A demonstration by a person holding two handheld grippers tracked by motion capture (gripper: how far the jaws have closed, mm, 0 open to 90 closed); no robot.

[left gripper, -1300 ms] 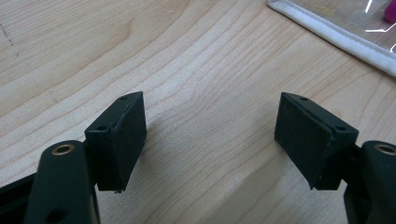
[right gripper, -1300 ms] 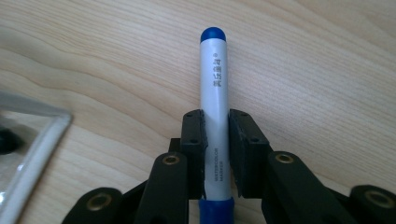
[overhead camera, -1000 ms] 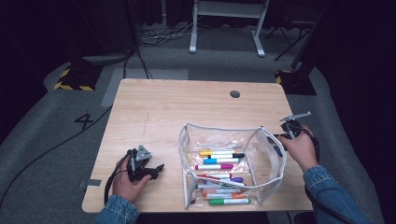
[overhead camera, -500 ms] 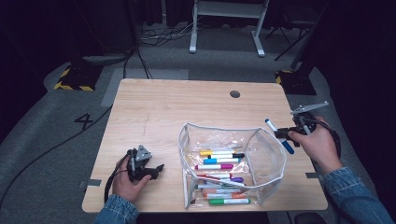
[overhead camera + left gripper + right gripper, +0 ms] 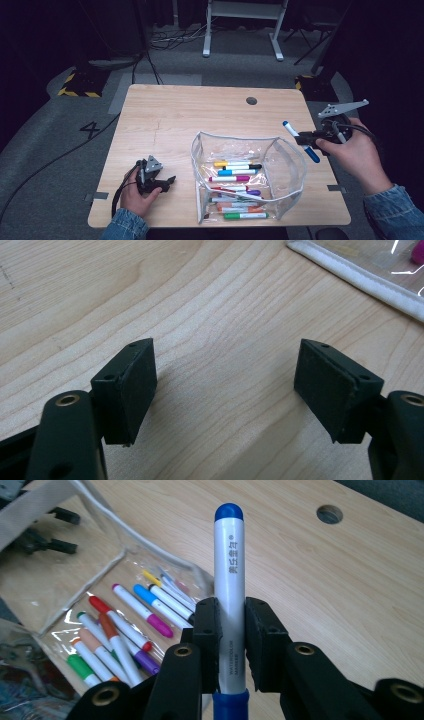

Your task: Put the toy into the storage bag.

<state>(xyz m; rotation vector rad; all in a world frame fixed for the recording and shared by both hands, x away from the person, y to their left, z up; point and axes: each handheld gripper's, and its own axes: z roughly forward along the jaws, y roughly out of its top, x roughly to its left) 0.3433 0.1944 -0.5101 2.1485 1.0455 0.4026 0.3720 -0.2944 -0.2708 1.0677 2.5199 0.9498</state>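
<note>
- The right gripper (image 5: 303, 140) pinches a blue marker (image 5: 300, 141) between its pads, gripping the white barrel near the middle; in the right gripper view the marker (image 5: 229, 575) stands up between the two black jaws, blue cap at the far end and a blue end below the pads.
- The right gripper is held in the air just past the right wall of the clear pouch (image 5: 287, 167), with the marker slanting from upper left to lower right above that side of the pouch.
- The right hand (image 5: 352, 152) wraps the gripper body, out beyond the pouch toward the table's right edge.
- The left gripper (image 5: 162, 182) sits low on the wooden table (image 5: 200, 115), to the left of the pouch and apart from it; its jaws are spread wide with only bare wood between them, as the left gripper view (image 5: 225, 385) shows.
- The left hand (image 5: 134, 192) holds it from the near side, left of the pouch.
- The pouch stands open on the near right part of the table, with many coloured markers (image 5: 235, 187) lying inside on its bottom.
- In the left gripper view the pouch's white zipper edge (image 5: 360, 277) lies beyond the spread jaws.
</note>
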